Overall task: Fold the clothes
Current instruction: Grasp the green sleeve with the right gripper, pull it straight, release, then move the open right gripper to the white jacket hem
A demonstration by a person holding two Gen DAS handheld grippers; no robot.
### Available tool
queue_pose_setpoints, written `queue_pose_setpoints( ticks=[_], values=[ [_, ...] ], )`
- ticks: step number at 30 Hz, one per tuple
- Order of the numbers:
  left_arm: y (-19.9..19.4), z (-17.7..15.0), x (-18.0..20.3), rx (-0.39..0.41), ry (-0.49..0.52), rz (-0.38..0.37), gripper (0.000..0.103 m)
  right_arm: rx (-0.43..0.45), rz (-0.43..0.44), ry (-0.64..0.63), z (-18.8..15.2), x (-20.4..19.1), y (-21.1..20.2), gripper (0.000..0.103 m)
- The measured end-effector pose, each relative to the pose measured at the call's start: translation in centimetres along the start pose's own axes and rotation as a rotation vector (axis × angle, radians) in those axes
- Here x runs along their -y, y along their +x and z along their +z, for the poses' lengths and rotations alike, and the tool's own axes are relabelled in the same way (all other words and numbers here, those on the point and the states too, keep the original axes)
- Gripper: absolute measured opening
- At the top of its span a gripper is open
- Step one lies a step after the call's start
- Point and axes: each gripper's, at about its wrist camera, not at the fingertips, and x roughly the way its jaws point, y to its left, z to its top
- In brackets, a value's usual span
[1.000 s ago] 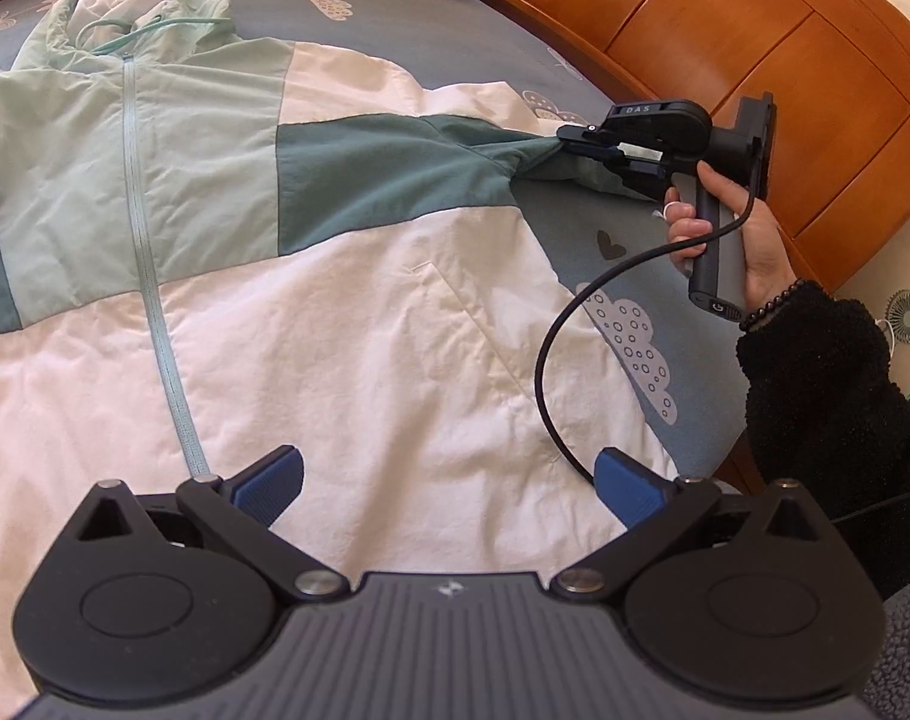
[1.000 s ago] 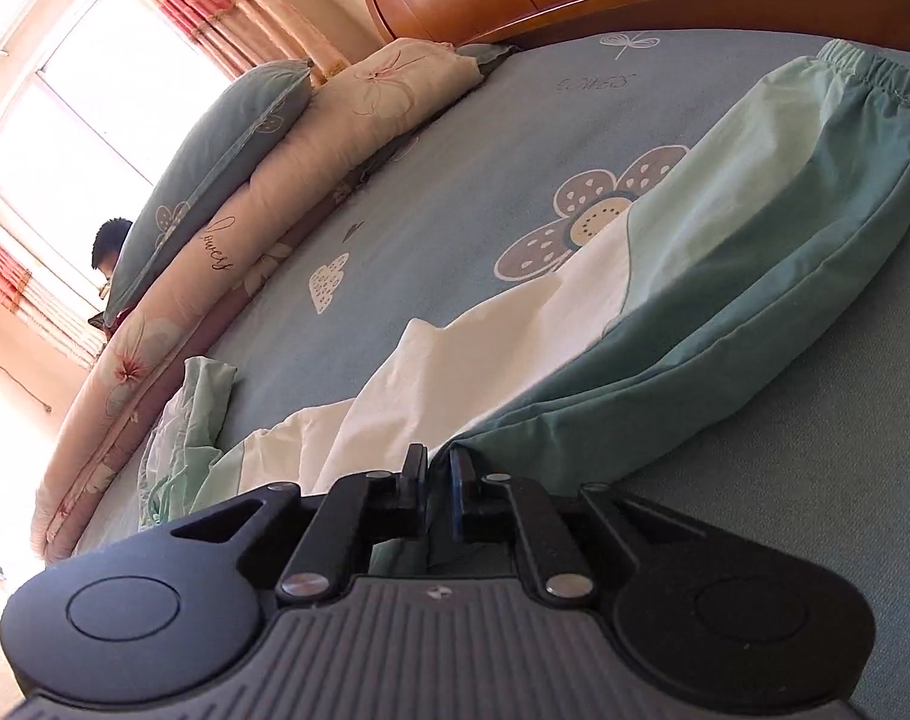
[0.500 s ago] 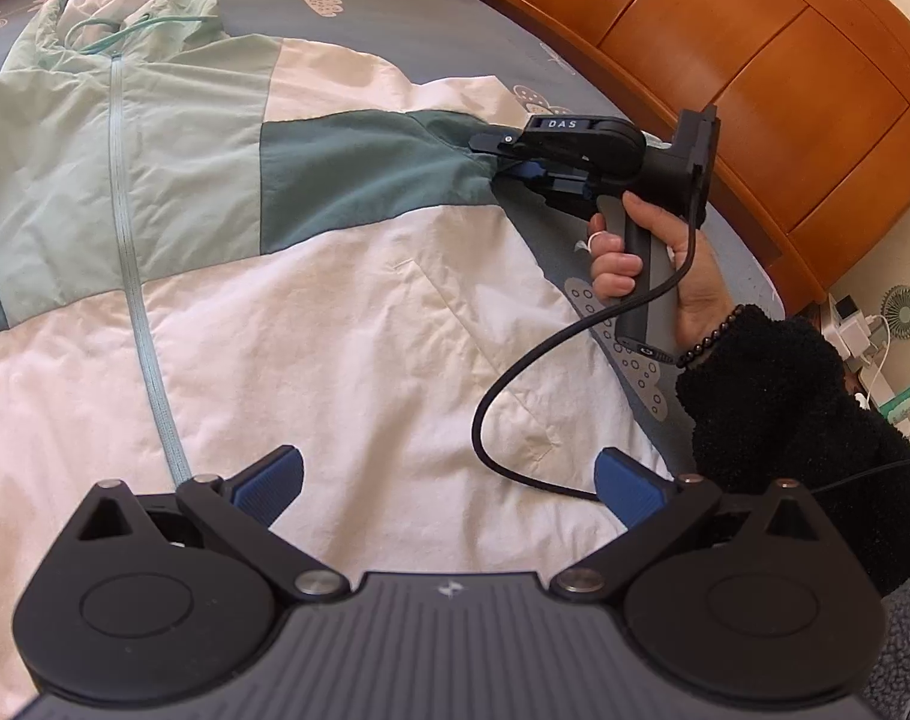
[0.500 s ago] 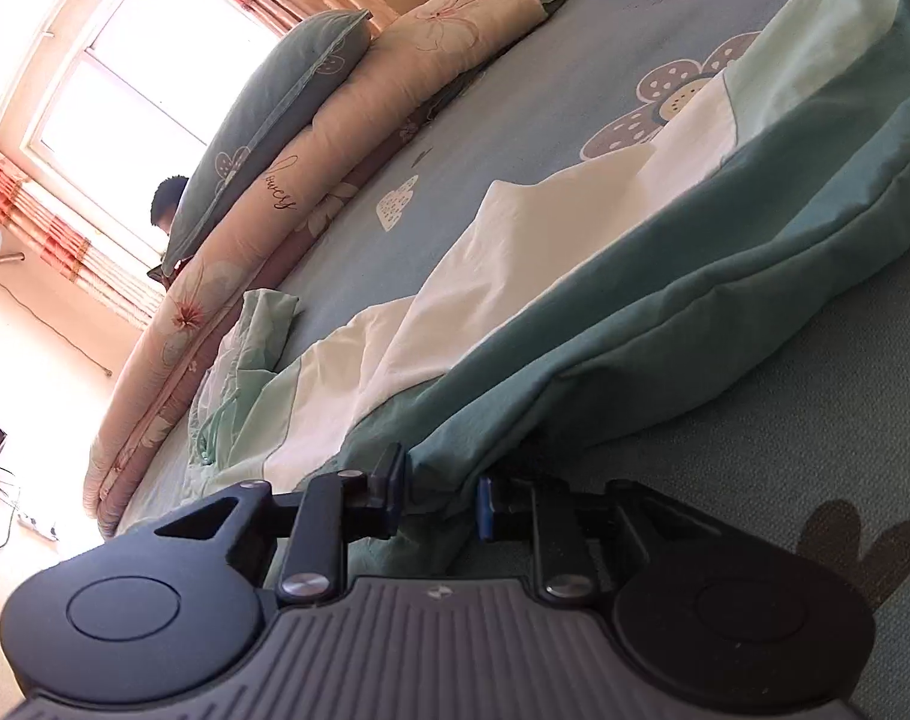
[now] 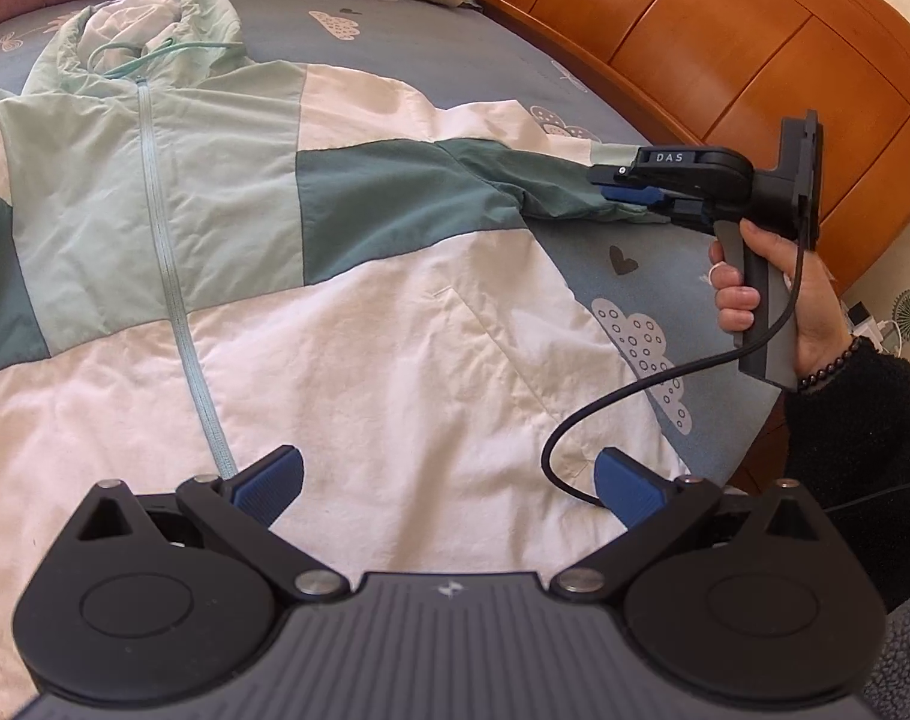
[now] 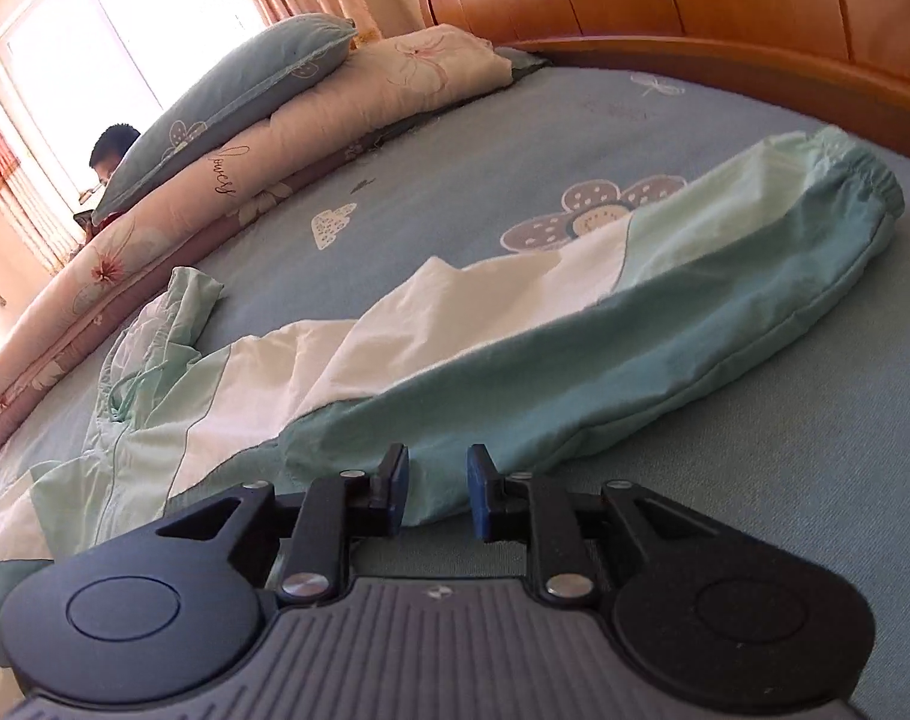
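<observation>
While white-and-mint hooded zip jacket [image 5: 347, 324] is lying on blue patterned bed [image 6: 724, 516], right claw [image 6: 437, 489] is opening around its sleeve [image 6: 604, 360]; left claw [image 5: 449, 480] is gaping wide, holding nothing.

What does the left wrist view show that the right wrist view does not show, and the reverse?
Only the left wrist view shows the jacket's zipper and front, the open left tool above the hem, and the hand holding the right tool.

Only the right wrist view shows the sleeve's elastic cuff, the window and the stacked pillows.

Both show the jacket, its sleeve, the blue bed sheet, the wooden headboard and the right tool, its jaws opening around the sleeve.
</observation>
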Motion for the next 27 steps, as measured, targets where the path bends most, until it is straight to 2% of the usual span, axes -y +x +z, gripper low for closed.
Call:
queue_pose_setpoints(
  ticks=[2, 5, 6, 8, 11, 14, 15, 17, 20, 22, 24, 27],
  values=[
    [0.0, -0.1, -0.7, 0.001, -0.011, -0.002, 0.102, 0.043, -0.003, -0.101, 1.8, -1.6, 0.2, 0.037],
    [0.4, -0.3, -1.7, -0.003, -0.034, -0.004, 0.102, 0.072, -0.031, -0.228, 5.1, -2.8, 3.0, 0.041],
    [0.5, -0.4, -2.0, -0.004, -0.043, -0.004, 0.102, 0.060, -0.038, -0.264, 6.4, -2.7, 4.7, 0.047],
    [0.7, -0.6, -2.7, -0.007, -0.061, -0.002, 0.102, 0.031, -0.062, -0.339, 9.0, -2.3, 8.0, 0.047],
    [1.3, -0.7, -3.3, -0.018, -0.074, 0.005, 0.102, -0.048, -0.138, -0.461, 10.7, -0.2, 11.6, 0.047],
    [2.0, -0.3, -3.5, -0.026, -0.075, 0.019, 0.102, -0.077, -0.046, -0.529, 10.7, 1.9, 12.7, 0.048],
    [2.3, -0.1, -3.4, -0.026, -0.074, 0.019, 0.102, -0.077, -0.021, -0.552, 10.6, 2.2, 12.9, 0.052],
    [2.8, 0.5, -3.0, -0.025, -0.067, 0.015, 0.102, -0.087, 0.030, -0.602, 10.6, 2.2, 13.8, 0.055],
    [3.3, 1.2, -2.2, -0.026, -0.052, 0.009, 0.102, -0.177, 0.063, -0.653, 10.4, 1.9, 16.2, 0.054],
    [3.7, 1.5, -1.9, -0.027, -0.048, 0.007, 0.102, -0.215, 0.048, -0.674, 9.9, 2.1, 17.4, 0.053],
    [4.1, 1.7, -1.7, -0.031, -0.047, 0.012, 0.102, -0.170, 0.000, -0.620, 9.9, 3.0, 17.9, 0.054],
    [4.1, 1.9, -1.5, -0.029, -0.045, 0.027, 0.102, -0.091, -0.153, -0.476, 10.8, 4.8, 18.0, 0.055]
  ],
)
